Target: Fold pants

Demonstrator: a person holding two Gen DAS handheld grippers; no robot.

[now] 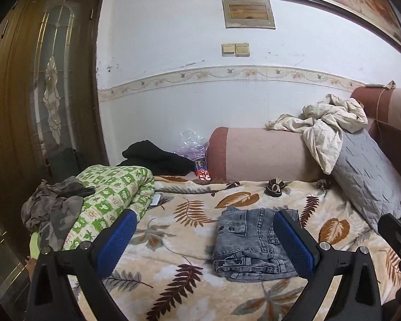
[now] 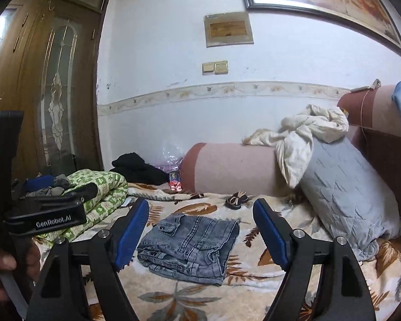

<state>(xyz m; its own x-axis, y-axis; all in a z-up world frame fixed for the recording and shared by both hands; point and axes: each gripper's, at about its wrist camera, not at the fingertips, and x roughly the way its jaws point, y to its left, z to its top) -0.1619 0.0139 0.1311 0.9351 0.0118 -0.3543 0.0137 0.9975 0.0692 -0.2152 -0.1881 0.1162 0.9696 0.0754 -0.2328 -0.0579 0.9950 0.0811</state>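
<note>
A pair of grey-blue denim pants (image 1: 250, 246) lies folded into a compact rectangle on the leaf-patterned blanket (image 1: 189, 230). In the right wrist view the folded pants (image 2: 192, 243) lie between and beyond my fingers. My left gripper (image 1: 205, 243) is open and empty, held above the blanket, with its right blue pad over the pants' right edge in the image. My right gripper (image 2: 200, 235) is open and empty, held back from the pants. The left gripper's black body (image 2: 45, 214) shows at the left of the right wrist view.
A green-and-white rolled quilt (image 1: 112, 195) with grey clothes (image 1: 53, 208) on it lies at the left. A pink bolster (image 1: 259, 155), a grey pillow (image 1: 366, 176) and a crumpled cream cloth (image 1: 326, 123) lie at the back right. Black clothing (image 1: 157, 157) and a small dark object (image 1: 274, 187) lie behind the pants. A wooden door (image 1: 40, 93) stands at the left.
</note>
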